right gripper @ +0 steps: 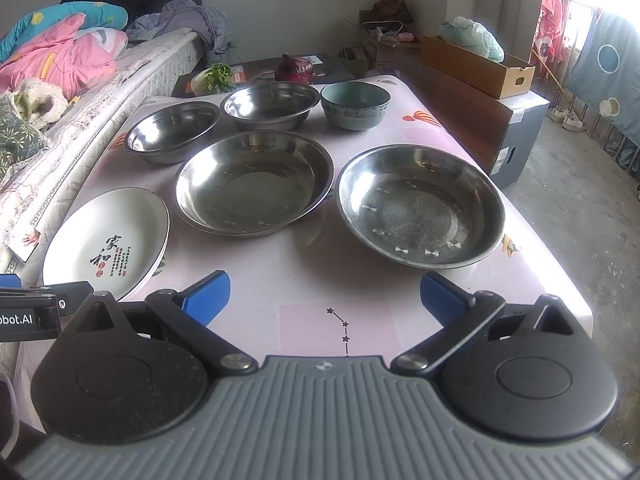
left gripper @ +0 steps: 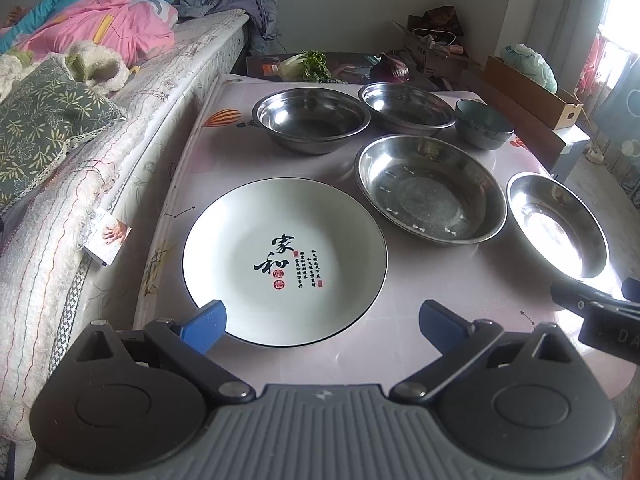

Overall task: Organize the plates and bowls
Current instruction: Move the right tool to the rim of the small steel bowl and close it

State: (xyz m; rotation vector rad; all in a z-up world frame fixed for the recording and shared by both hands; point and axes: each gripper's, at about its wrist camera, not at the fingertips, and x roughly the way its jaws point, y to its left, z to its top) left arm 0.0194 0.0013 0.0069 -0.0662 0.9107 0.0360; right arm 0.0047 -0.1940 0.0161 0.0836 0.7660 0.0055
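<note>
Plates (left gripper: 285, 262) and bowls (right gripper: 173, 132) lie unstacked on table (right gripper: 304, 280).

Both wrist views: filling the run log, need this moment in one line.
left gripper: open, over white plate | right gripper: open, empty | steel dishes unstacked

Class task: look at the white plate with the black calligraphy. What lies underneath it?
In the right wrist view, a second white rim shows just under the white plate, so it seems stacked on another plate. Below that lies the table. The lower plate's face is covered.
</note>
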